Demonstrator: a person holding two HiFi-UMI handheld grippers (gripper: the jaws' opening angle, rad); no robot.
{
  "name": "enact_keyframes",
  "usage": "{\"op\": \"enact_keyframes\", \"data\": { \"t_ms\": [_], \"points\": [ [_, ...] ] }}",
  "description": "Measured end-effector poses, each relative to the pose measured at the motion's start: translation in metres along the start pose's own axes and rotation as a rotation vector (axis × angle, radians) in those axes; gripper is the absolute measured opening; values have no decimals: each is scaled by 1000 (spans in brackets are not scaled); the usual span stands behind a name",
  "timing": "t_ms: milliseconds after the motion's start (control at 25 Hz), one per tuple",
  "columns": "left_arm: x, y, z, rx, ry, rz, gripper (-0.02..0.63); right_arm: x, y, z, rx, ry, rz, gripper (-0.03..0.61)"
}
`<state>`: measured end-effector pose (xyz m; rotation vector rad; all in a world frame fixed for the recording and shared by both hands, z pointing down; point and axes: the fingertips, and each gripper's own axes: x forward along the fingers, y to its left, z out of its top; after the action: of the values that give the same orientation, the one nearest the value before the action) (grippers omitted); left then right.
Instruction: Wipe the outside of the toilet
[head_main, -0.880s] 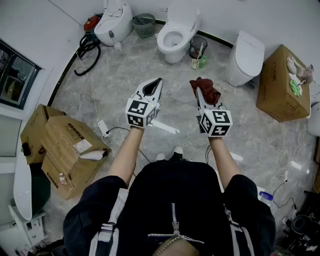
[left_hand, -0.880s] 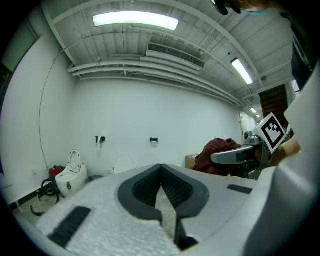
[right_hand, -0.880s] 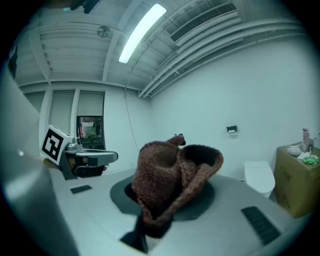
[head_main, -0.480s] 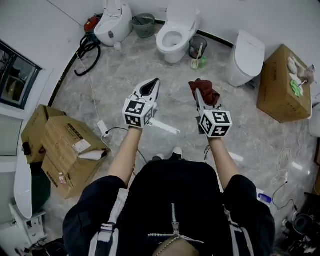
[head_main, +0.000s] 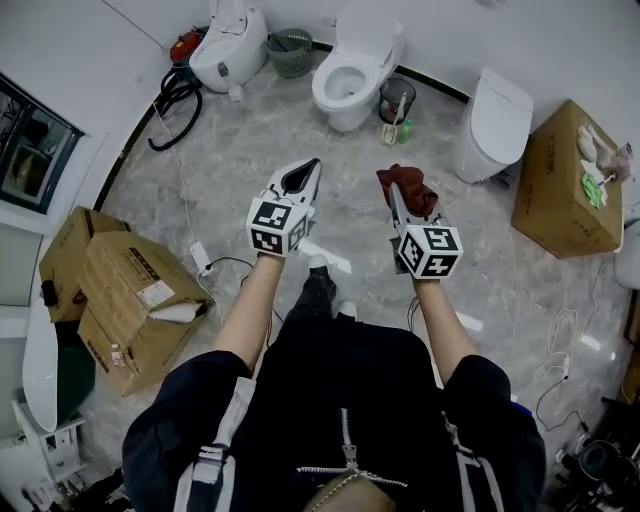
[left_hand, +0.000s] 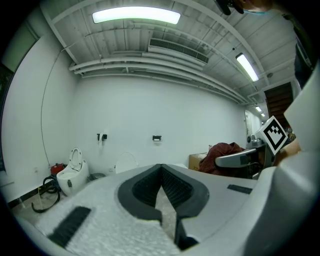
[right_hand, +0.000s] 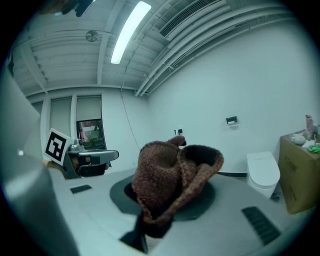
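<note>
A white toilet (head_main: 350, 68) with its seat open stands against the far wall, ahead of both grippers. My right gripper (head_main: 400, 186) is shut on a dark red fluffy cloth (head_main: 412, 188), held in the air well short of the toilet. In the right gripper view the cloth (right_hand: 172, 172) bunches over the jaws and hides the tips of the right gripper (right_hand: 167, 202). My left gripper (head_main: 305, 172) is level with it on the left, with nothing in it. In the left gripper view its pads meet at the tip of the left gripper (left_hand: 161, 172).
A second toilet (head_main: 228, 45) with a black hose (head_main: 172, 98) stands at the back left, a closed one (head_main: 498, 118) at the right. Near the open toilet are a green basket (head_main: 291, 50) and a bin with a brush (head_main: 396, 100). Cardboard boxes (head_main: 125, 295) flank the left, another box (head_main: 565, 180) the right.
The person has stepped forward, with one leg now ahead between the arms. Both grippers keep the same pose and the cloth stays held.
</note>
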<state>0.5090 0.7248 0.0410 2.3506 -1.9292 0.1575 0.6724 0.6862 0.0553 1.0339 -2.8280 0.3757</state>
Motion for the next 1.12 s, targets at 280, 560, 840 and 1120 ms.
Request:
{"op": "enact_keyframes", "data": {
  "t_ms": [280, 560, 840, 1120],
  "points": [
    [52, 29, -1, -13, 1, -19, 8, 50, -29, 8, 1, 11, -15, 89],
    [126, 89, -1, -25, 19, -45, 8, 139, -58, 17, 16, 38, -32, 89],
    [205, 171, 12, -31, 30, -68, 8, 249, -82, 45, 24, 53, -46, 89],
    [273, 235, 27, -26, 25, -96, 8, 332, -103, 74, 25, 36, -74, 90]
  ]
}}
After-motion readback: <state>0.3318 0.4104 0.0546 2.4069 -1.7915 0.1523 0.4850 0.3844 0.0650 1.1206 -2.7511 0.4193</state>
